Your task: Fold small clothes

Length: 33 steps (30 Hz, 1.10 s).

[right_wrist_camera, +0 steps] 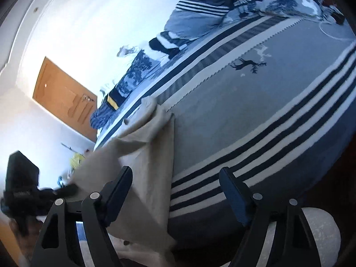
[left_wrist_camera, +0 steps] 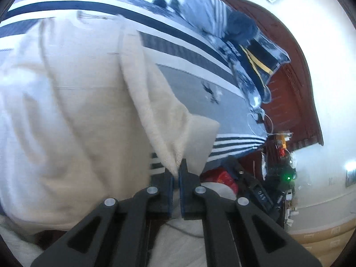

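A cream garment (left_wrist_camera: 73, 102) lies on the grey striped bedspread (left_wrist_camera: 200, 98). My left gripper (left_wrist_camera: 178, 169) is shut on a corner of the cream garment and holds that corner lifted off the bed. In the right wrist view the same garment (right_wrist_camera: 146, 146) stretches from the bed toward the left. My right gripper (right_wrist_camera: 175, 184) is open and empty, its left finger over the garment's edge and its right finger over the bedspread (right_wrist_camera: 255, 102).
A pile of blue, white and navy clothes (right_wrist_camera: 211, 11) lies along the far side of the bed, also in the left wrist view (left_wrist_camera: 222, 22). A dark wood headboard (left_wrist_camera: 289, 89) stands by the bed. A wooden door (right_wrist_camera: 64, 98) is in the far wall.
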{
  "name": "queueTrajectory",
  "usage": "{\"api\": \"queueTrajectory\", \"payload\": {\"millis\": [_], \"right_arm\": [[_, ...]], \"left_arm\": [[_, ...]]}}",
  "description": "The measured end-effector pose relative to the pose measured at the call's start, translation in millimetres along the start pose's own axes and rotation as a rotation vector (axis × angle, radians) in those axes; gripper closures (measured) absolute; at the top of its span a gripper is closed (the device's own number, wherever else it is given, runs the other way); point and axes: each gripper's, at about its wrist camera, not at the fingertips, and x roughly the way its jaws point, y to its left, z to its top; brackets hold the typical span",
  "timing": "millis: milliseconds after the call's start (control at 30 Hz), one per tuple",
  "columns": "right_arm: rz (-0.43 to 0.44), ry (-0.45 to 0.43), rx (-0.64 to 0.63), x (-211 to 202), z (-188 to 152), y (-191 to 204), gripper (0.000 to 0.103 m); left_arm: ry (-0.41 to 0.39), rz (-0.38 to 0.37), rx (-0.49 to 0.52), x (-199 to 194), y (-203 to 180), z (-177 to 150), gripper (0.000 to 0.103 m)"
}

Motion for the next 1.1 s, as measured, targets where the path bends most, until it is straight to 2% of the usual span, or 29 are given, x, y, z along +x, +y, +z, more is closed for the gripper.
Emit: {"api": "queueTrajectory", "payload": {"millis": [33,167,267,367,433,467,533,633,667,733,767,800,867,900,1000,1067,1100], "right_arm": [[-0.002,0.006,-0.011,2,-1,3,0.019],[-0.004,0.056,-0.063,16,-6,16,0.019],[0.009,0.114,-0.095,28,-10,27,0.019],[0.052,0.217,-0.131,48,-14,47,0.019],[0.065,0.282,-0.144,64,-15,59,0.019],[0.075,0.34,-0.129,80,-16,64,0.019],[0.104,0.402,-0.082,102,-19,67,0.019],[0.138,0.486,-0.003,140,-35,66,0.019],[0.145,0.5,0.007,147,-40,66,0.024],[0.178,0.548,0.024,161,-52,68,0.046],[0.182,0.572,0.014,166,-57,72,0.071],[0.169,0.592,-0.014,169,-62,78,0.091],[0.174,0.586,-0.064,163,-61,93,0.094],[0.205,0.573,-0.084,155,-58,103,0.094],[0.329,0.556,-0.018,134,-51,117,0.094],[0.353,0.561,0.009,131,-57,120,0.094],[0.32,0.588,-0.003,138,-68,121,0.094]], "left_arm": [[0.006,0.009,-0.011,-3,17,1,0.099],[0.034,0.005,-0.162,10,97,-6,0.098],[0.058,0.077,-0.229,23,137,-19,0.098],[0.073,0.099,-0.215,29,150,-35,0.096],[0.082,0.082,-0.187,31,149,-48,0.092],[0.085,0.069,-0.177,33,149,-53,0.084],[0.097,0.064,-0.169,39,147,-57,0.077],[0.117,0.02,-0.188,50,148,-64,0.077],[0.122,0.0,-0.194,53,149,-68,0.077],[0.122,-0.008,-0.186,59,147,-72,0.08],[0.123,-0.015,-0.165,57,144,-71,0.099],[0.121,-0.029,-0.154,52,142,-71,0.1],[0.068,-0.078,-0.145,23,137,-68,0.1],[0.048,-0.087,-0.139,12,135,-65,0.1],[-0.044,-0.022,-0.089,-38,131,-55,0.1],[-0.018,0.015,-0.091,-44,139,-54,0.1],[0.019,0.051,-0.101,-38,149,-56,0.1]]}}
